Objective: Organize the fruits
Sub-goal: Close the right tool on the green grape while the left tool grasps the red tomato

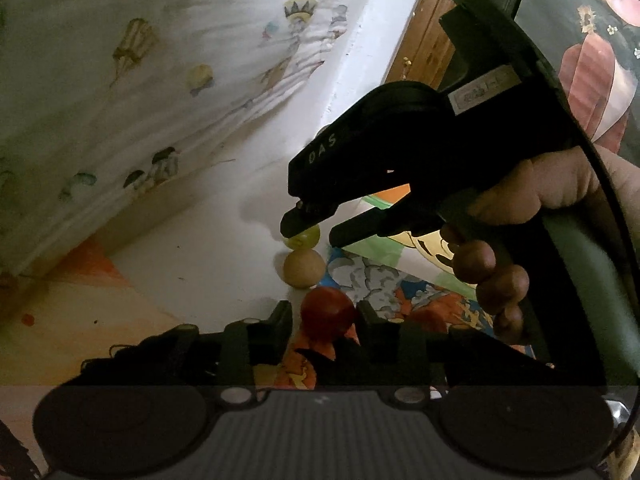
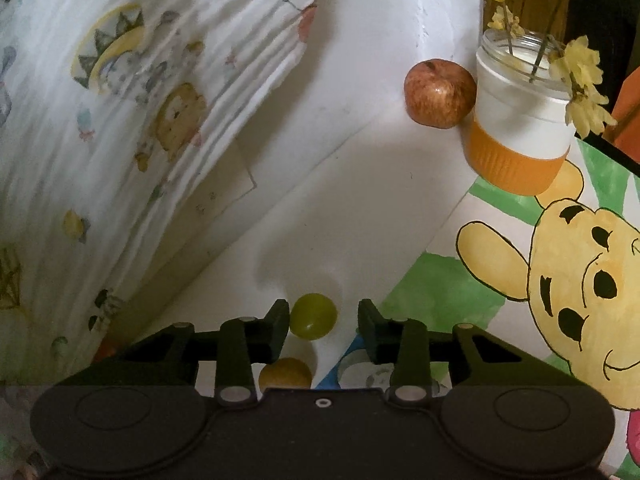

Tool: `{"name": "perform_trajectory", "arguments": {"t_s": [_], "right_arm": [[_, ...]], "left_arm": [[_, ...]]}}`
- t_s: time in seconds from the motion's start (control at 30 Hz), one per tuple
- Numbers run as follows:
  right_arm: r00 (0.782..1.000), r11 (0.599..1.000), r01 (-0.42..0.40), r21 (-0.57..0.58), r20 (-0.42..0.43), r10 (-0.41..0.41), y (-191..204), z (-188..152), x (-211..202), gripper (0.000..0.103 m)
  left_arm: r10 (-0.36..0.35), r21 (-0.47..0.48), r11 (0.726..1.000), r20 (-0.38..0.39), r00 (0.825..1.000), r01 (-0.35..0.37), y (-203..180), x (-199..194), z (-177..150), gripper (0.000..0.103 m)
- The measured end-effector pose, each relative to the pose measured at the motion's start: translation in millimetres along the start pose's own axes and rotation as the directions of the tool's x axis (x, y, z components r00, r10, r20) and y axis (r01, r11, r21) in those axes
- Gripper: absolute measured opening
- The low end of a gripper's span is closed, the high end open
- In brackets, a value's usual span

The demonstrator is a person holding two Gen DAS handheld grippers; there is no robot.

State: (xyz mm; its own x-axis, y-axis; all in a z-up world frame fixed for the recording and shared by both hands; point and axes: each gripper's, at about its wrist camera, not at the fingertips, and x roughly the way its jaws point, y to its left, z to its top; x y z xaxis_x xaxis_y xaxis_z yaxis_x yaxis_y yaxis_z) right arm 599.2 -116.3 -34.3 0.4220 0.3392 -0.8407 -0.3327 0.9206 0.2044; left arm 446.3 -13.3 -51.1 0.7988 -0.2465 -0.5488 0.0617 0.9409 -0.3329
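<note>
In the left wrist view my left gripper (image 1: 325, 322) is open, its jaws on either side of a small red fruit (image 1: 328, 317) without touching it. Beyond it lie a tan round fruit (image 1: 304, 269) and a green grape (image 1: 306, 237) in a row. My right gripper (image 1: 310, 236) reaches down over the grape. In the right wrist view the right gripper (image 2: 324, 326) is open around the green grape (image 2: 313, 316); the left finger is close to it. The tan fruit (image 2: 285, 374) lies just behind. A red apple (image 2: 439, 94) rests far ahead against a jar.
A glass jar with an orange band (image 2: 520, 124) holds yellow flowers. A Winnie-the-Pooh drawing (image 2: 560, 280) covers the right of the white surface (image 2: 340, 208). A printed pillow (image 2: 140, 100) lies at the left. A wooden post (image 1: 432, 20) stands behind.
</note>
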Motion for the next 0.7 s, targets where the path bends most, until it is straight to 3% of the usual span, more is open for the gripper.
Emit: {"name": "perform_trajectory", "arguments": {"t_s": [0.13, 0.7], "right_arm": [[1.0, 1.0, -0.017, -0.002, -0.005, 0.017, 3, -3, -4, 0.028], [0.999, 0.999, -0.029, 0.02, 0.044, 0.028, 0, -10, -19, 0.027]], "left_arm": [[-0.007, 0.0, 1.0, 0.001, 1.0, 0.007, 0, 0, 0, 0.032], [-0.006, 0.001, 1.0, -0.006, 1.0, 0.006, 0, -1, -1, 0.031]]}}
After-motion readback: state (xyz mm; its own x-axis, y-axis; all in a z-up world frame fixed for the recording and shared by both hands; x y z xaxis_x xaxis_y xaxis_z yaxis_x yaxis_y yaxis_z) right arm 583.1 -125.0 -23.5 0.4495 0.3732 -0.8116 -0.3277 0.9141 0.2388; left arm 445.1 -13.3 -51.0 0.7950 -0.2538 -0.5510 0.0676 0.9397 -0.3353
